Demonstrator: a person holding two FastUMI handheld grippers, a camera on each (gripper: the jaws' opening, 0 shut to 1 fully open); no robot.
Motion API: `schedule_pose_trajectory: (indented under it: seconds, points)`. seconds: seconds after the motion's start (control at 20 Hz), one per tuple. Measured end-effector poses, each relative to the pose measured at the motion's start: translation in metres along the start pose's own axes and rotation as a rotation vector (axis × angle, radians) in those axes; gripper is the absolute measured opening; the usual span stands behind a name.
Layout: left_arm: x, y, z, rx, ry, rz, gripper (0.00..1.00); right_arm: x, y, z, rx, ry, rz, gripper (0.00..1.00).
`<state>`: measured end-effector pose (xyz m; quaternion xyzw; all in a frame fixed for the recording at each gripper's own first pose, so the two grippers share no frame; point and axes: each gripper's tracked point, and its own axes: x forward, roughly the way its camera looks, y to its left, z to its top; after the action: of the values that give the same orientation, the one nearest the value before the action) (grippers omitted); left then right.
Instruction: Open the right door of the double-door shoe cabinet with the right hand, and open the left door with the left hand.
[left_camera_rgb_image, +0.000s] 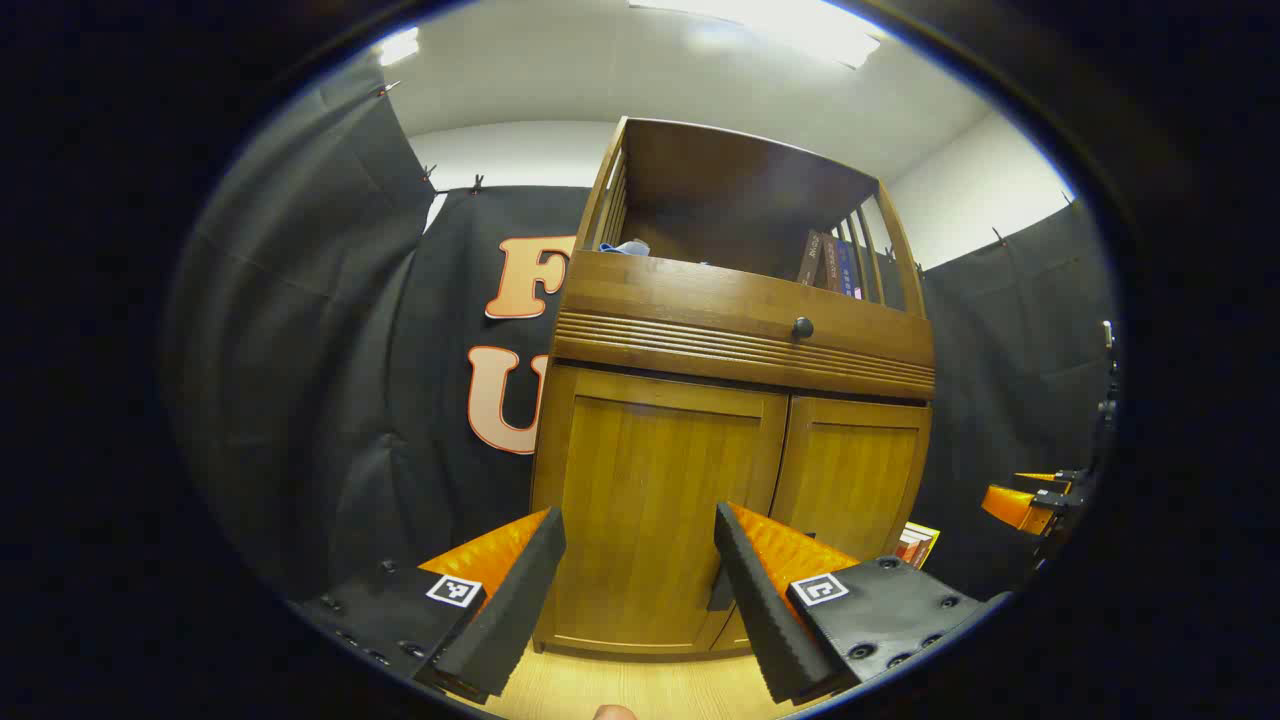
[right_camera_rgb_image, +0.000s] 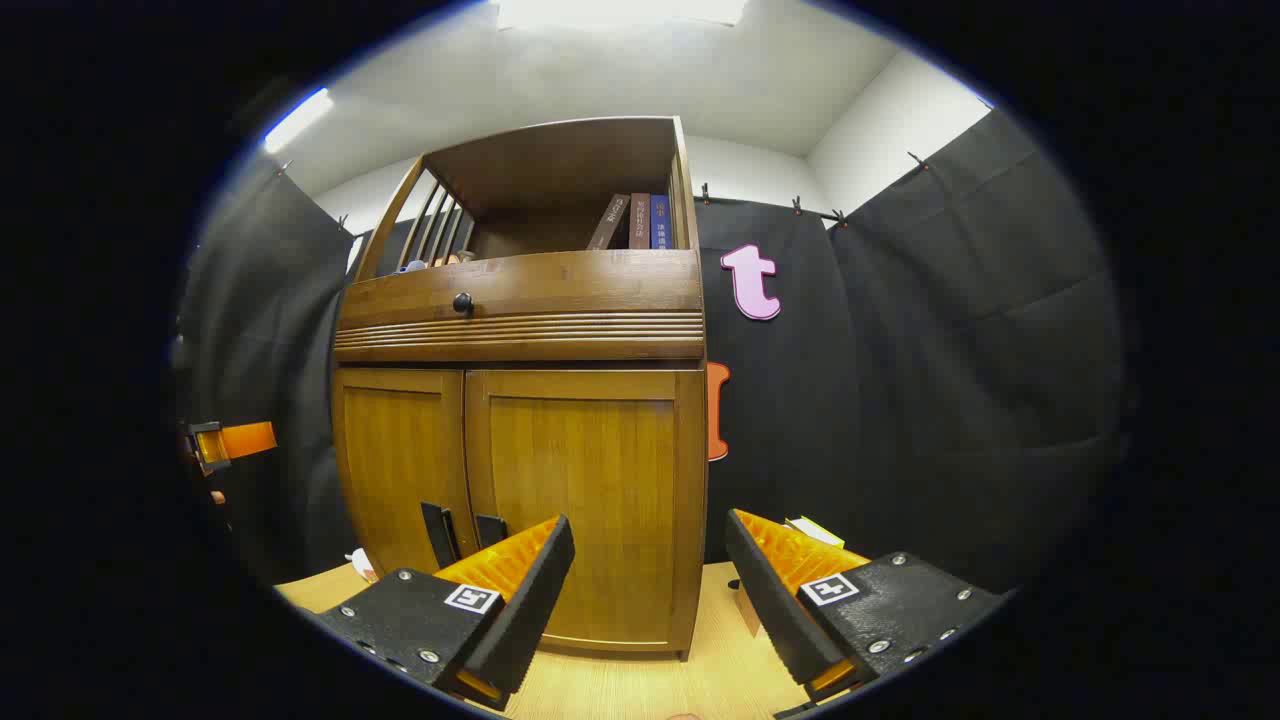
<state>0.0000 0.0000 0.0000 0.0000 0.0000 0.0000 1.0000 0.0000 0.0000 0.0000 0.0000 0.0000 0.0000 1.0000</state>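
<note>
Black-curtained booth, pale wood floor (right_camera_rgb_image: 620, 690), cabinet standing on it against the back cloth. Nearest in right gripper view: right gripper (right_camera_rgb_image: 648, 585), fingers apart, holding nothing, aimed at the lower part of the right door (right_camera_rgb_image: 585, 500). Left gripper (left_camera_rgb_image: 638, 585) likewise spread and empty, facing the left door (left_camera_rgb_image: 650, 500). Both doors flush with the shoe cabinet (right_camera_rgb_image: 520, 400), so neither is open yet. Step in hand: approach to the first door, I'd say. Two dark vertical handles (right_camera_rgb_image: 462, 535) sit low at the centre seam; which belongs to which door is hard to tell from here. Next move: shift the right gripper toward the seam, pinch the right door's handle, swing outward. Farther up: drawer knob (right_camera_rgb_image: 462, 302), then books (right_camera_rgb_image: 635, 222) on the open top shelf.
</note>
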Motion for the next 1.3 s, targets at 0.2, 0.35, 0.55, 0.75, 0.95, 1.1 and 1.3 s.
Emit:
schedule_pose_trajectory:
  seconds: [0.2,0.35,0.55,0.75,0.95,1.1,1.3]
  points:
    - [0.0,-0.006,0.005,-0.002,-0.005,-0.015,0.99,-0.001,-0.001,0.0,0.002,0.005,0.004,0.94]
    - [-0.003,-0.011,0.005,0.011,-0.002,-0.019,0.96,-0.002,0.0,0.003,0.004,0.001,0.008,0.94]
    - [-0.005,-0.014,0.008,0.028,-0.008,-0.021,0.96,-0.006,-0.004,0.006,0.006,-0.009,0.0,0.94]
    - [-0.007,-0.017,0.01,0.038,-0.013,-0.021,0.96,-0.009,-0.006,0.007,0.012,-0.012,-0.004,0.94]
    - [-0.008,-0.02,0.01,0.049,-0.008,-0.027,0.96,-0.011,-0.007,0.006,0.015,-0.011,-0.004,0.94]
    - [-0.01,-0.023,0.012,0.053,-0.01,-0.029,0.96,-0.014,-0.004,0.006,0.015,-0.012,0.001,1.0]
    - [-0.015,-0.022,0.013,0.053,-0.012,-0.029,0.97,-0.015,0.001,0.003,0.014,-0.013,0.008,0.94]
